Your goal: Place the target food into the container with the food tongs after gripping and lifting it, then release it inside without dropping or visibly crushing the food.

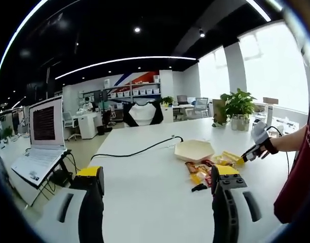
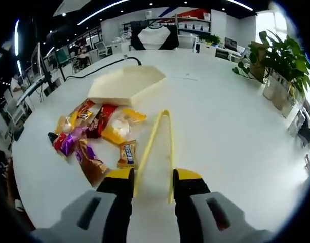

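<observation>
My right gripper [image 2: 152, 188] clasps the yellow plastic tongs [image 2: 156, 147]; left gripper [image 1: 157, 185] gapes empty. Wrapped snacks [image 2: 97, 132] remain outside the beige hexagonal container [image 2: 125, 83].

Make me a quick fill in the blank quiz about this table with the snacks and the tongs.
1. The yellow tongs lie on the ____ table.
2. The beige container holds ____ food so far.
3. The wrapped snacks lie between the right tool and the ____.
4. A potted ____ stands near the window.

Missing words: white; no; container; plant
</observation>
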